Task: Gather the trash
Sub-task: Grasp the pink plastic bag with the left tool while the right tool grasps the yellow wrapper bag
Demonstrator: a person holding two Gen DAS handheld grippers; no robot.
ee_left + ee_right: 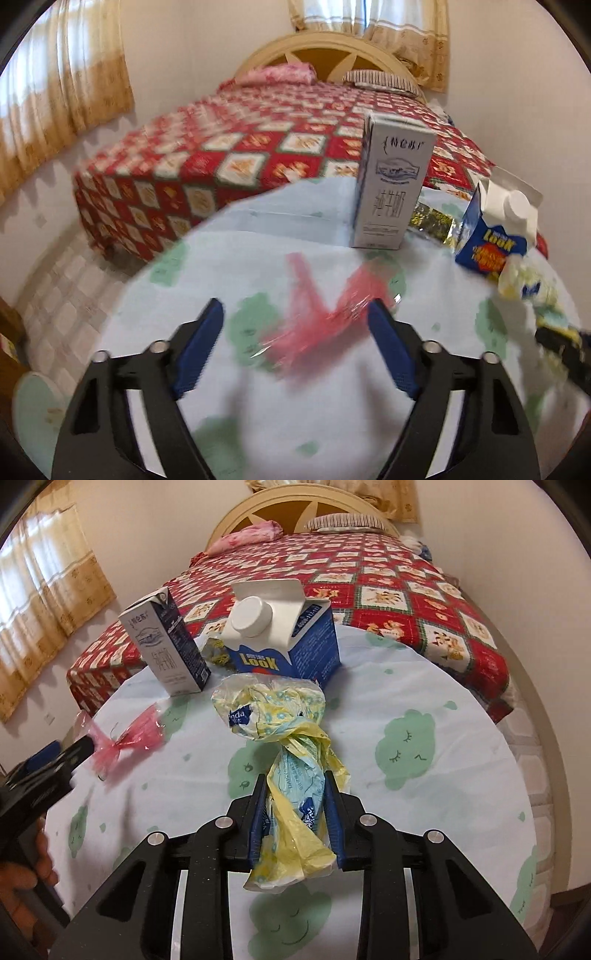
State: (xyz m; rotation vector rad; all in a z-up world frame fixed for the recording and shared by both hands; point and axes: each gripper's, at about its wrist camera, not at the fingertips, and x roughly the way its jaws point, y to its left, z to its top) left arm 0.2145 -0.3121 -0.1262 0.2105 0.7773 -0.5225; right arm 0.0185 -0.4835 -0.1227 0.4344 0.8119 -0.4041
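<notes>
The right claw [295, 814] is pinched tight on the twisted yellow plastic bag [291, 775], likely to lift it off the counter [443, 760]. The left claw [295, 332] gapes wide around the red wrapper [325, 310], seemingly unclamped. Beyond stand the grey carton [391, 184] and the blue carton [284, 638].

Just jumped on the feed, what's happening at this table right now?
Trash pickup is under way on the round table. The right gripper is shut on a twisted yellow plastic bag. The left gripper is open, its fingers either side of a pink wrapper lying on the cloth. A grey milk carton and a blue Look carton stand untouched behind.
</notes>
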